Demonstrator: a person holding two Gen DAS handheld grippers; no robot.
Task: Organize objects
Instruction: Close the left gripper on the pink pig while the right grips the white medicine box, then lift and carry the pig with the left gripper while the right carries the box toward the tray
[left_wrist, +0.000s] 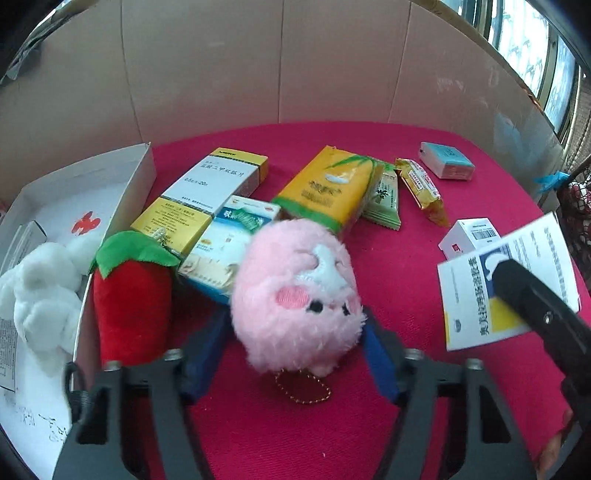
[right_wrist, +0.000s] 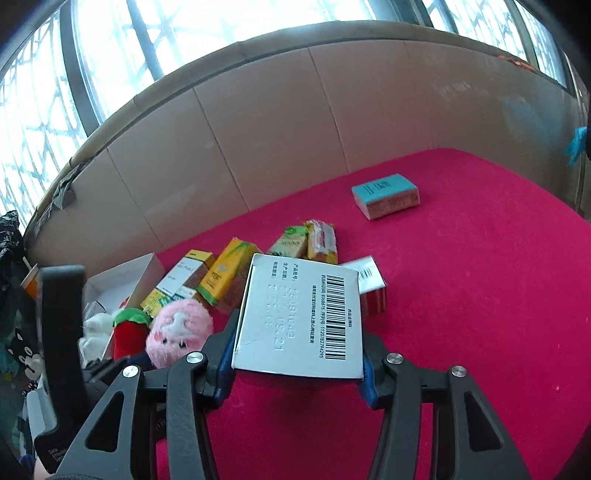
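A pink plush toy with a small gold chain lies on the red cloth between the blue pads of my left gripper, which press on both its sides. In the right wrist view the same pink plush toy shows at lower left. My right gripper is shut on a white medicine box with a barcode, held above the cloth. The left wrist view has that medicine box at the right.
A red plush and a white plush lie by an open white box at left. Medicine boxes, a yellow tissue pack, snack packets, a teal box and a small red-white box are scattered. A cardboard wall stands behind.
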